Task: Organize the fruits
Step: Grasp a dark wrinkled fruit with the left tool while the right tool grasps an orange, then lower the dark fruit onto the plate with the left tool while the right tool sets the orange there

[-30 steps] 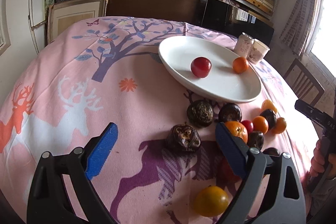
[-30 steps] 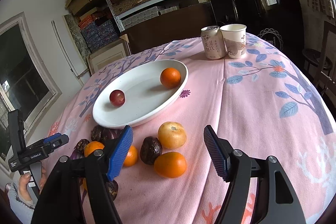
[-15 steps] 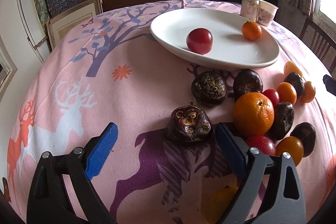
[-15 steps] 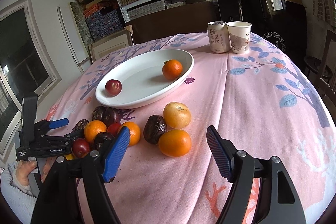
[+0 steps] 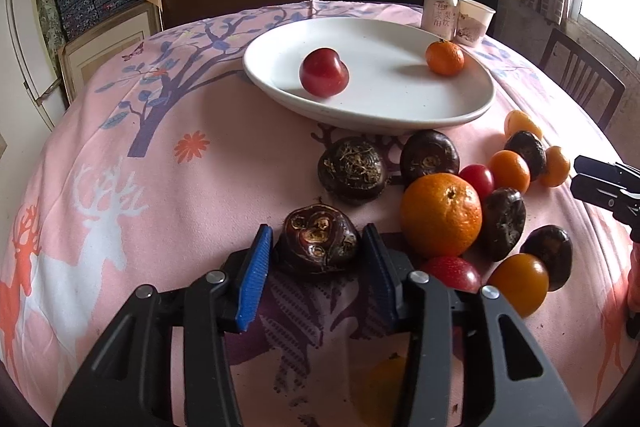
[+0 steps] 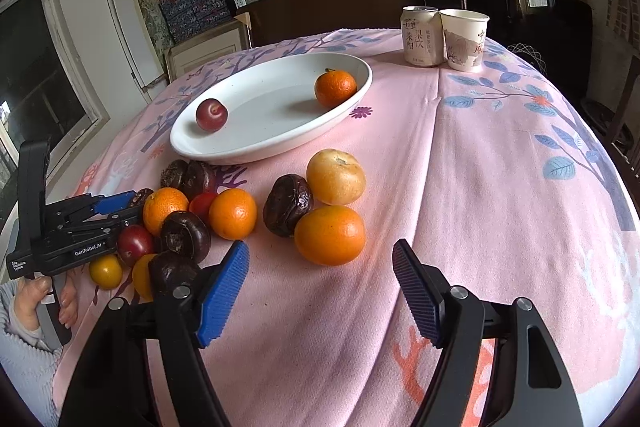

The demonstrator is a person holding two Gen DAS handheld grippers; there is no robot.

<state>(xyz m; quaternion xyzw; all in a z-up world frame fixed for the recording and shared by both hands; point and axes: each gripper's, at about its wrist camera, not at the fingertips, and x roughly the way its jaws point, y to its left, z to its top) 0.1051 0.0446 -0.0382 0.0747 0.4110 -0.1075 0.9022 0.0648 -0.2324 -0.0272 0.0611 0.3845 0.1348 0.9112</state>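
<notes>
Left wrist view: the left gripper (image 5: 317, 269) has its two blue pads pressed against either side of a dark water chestnut (image 5: 318, 241) that sits on the pink tablecloth (image 5: 120, 155). Just to its right lies a large orange (image 5: 441, 214), touching a red cherry tomato (image 5: 477, 179) and another dark water chestnut (image 5: 503, 223). Nearer the edge sit a yellow tomato (image 5: 518, 282) and a red fruit (image 5: 452, 273) partly hidden behind the gripper's finger. Beyond, two more water chestnuts lie just beside the rim of the white oval plate (image 5: 400, 115), which holds a red plum (image 5: 323, 71) and a small mandarin (image 5: 445, 57), well apart. A drink can (image 5: 440, 13) and a paper cup (image 5: 474, 20) stand touching behind the plate.

From the right wrist view, the right gripper (image 6: 320, 285) hovers with its jaws wide apart and nothing between them, above bare cloth. Ahead of it lie an orange (image 6: 330, 235), a wrinkled dark fruit (image 6: 287, 205) and a pale yellow round fruit (image 6: 336, 177), clustered together.
</notes>
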